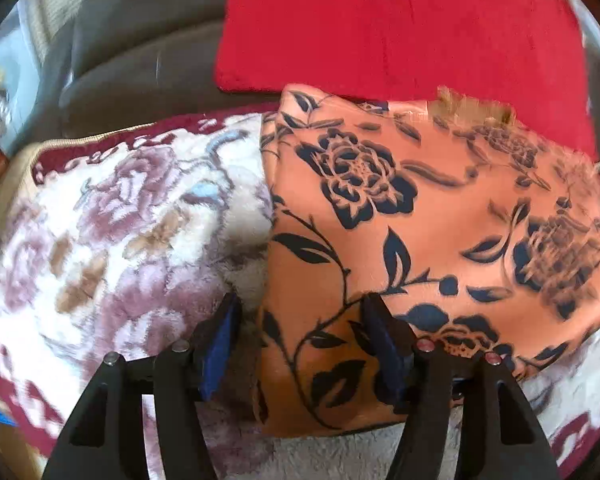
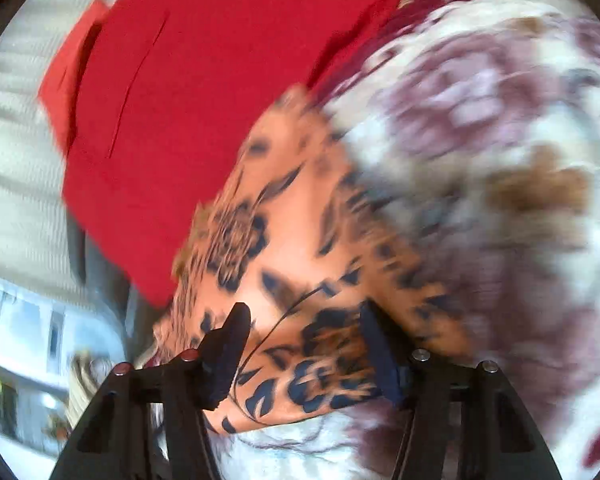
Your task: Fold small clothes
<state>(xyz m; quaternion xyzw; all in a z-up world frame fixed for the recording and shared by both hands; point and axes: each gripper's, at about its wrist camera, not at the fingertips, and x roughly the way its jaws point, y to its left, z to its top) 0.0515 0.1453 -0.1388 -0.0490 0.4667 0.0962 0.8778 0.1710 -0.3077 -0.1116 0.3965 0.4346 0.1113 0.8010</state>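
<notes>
orange floral cloth (image 1: 400, 216) | between both spread jaws | left hand-held gripper (image 1: 300, 312) | right hand-held gripper (image 2: 304, 320)

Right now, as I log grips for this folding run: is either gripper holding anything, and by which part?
Nothing is held. Both sets of jaws stand open over the near edge of the orange floral cloth, the left gripper and right gripper alike.

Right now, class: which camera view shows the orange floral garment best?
The left wrist view: the orange floral garment lies sharp and nearly whole on the floral blanket. The right wrist view shows the same garment, blurred and partly cropped behind the gripper fingers.
</notes>
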